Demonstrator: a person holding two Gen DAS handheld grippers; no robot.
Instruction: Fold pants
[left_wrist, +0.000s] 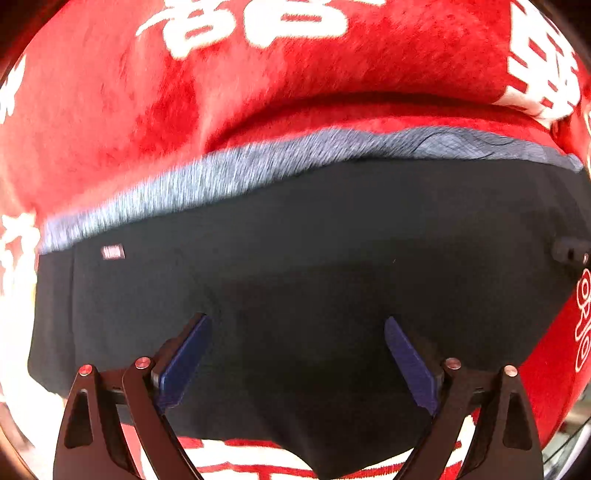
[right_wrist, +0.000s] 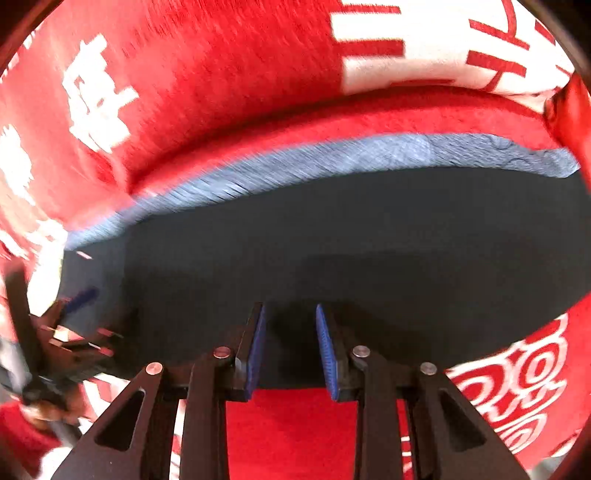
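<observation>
Blue-padded left gripper (left_wrist: 297, 328), lower centre of the left wrist view, jaws spread wide over dark cloth, nothing between them; right gripper (right_wrist: 290, 317), lower centre of the right wrist view, jaws parted by a narrow gap, empty, tips at the near hem; dark navy pants (left_wrist: 314, 258) spread flat across mid-frame, small label (left_wrist: 112, 252) at left; grey-blue fleece lining (left_wrist: 229, 173) along their far edge; red blanket (left_wrist: 258, 81) with white characters beneath and beyond.
</observation>
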